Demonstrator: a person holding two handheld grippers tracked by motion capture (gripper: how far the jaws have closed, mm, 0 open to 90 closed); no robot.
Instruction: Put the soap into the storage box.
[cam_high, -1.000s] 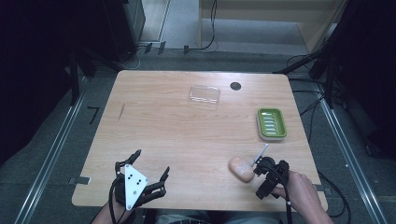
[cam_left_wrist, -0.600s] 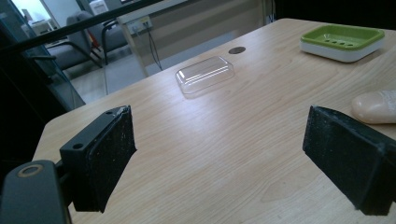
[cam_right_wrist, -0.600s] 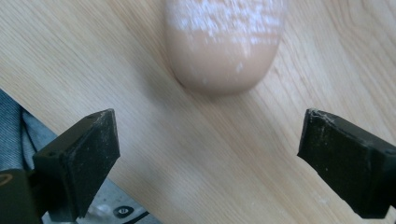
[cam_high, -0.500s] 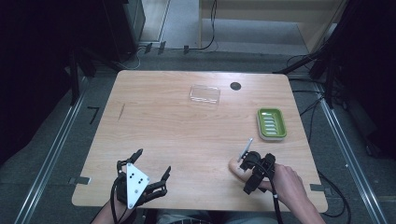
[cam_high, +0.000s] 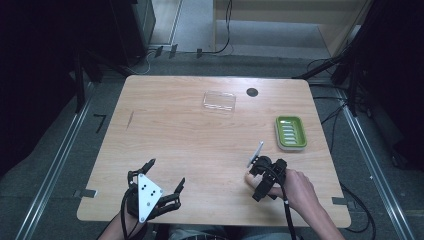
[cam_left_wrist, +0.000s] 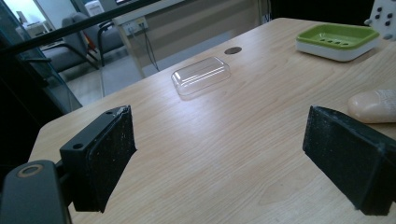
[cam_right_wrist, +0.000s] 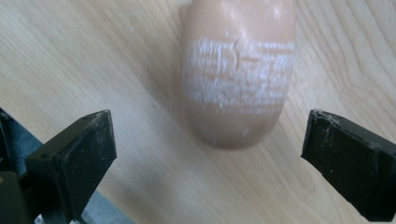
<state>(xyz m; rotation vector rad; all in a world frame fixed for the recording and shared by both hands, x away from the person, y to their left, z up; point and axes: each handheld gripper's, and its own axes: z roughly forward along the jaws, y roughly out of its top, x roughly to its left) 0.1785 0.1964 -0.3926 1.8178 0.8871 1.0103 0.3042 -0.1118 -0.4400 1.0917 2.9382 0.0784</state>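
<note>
This looks like a lab or office test room set up for recordings. A bare wooden table (cam_high: 165, 145) with a round cable port (cam_high: 252, 92) at 12 o'clock stands on grey carpet (cam_high: 55, 165), flanked at 3 and 9 o'clock by metal floor rails (cam_high: 360, 145). Black stands (cam_high: 79, 82) and loose cables (cam_high: 225, 30) ring the table. Past the table's far edge, the left gripper view shows grey office chairs (cam_left_wrist: 70, 46) and wall sockets (cam_left_wrist: 135, 24).
</note>
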